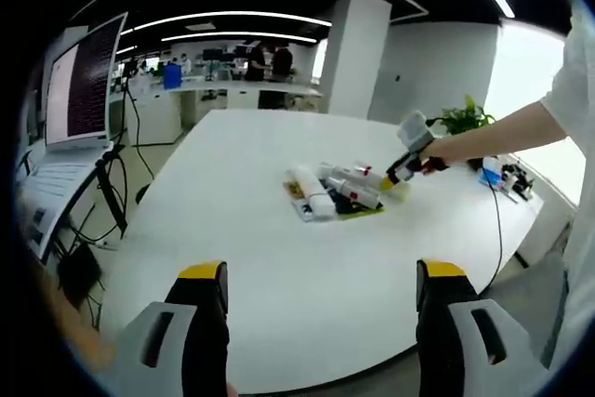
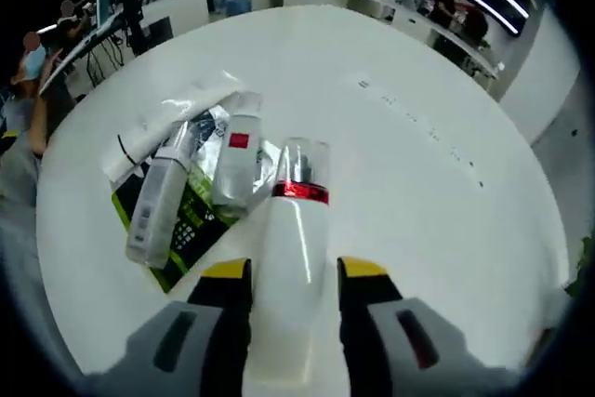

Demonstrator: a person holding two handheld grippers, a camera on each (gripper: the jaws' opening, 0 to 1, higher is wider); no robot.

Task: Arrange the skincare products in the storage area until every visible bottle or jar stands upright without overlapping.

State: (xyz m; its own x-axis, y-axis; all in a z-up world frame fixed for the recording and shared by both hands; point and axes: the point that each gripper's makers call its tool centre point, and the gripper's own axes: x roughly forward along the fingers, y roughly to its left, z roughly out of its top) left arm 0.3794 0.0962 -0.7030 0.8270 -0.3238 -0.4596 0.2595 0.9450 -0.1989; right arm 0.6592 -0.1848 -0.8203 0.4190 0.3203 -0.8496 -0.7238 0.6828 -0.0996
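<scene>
Right gripper (image 2: 296, 281) jaws sit either side of a white bottle w/ red band (image 2: 293, 230), gripping it, bottle lying flat along the jaws. Left gripper (image 1: 321, 285) wide open, holding nothing, well back from the pile. Other bottles (image 2: 158, 197) lie overlapping on a green-black mat (image 2: 191, 230) mid white table (image 1: 242, 230). None upright yet, so task barely begun.

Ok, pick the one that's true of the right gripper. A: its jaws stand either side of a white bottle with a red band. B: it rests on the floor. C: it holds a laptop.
A: in the right gripper view, the right gripper's jaws flank the white bottle with a red band.
</scene>
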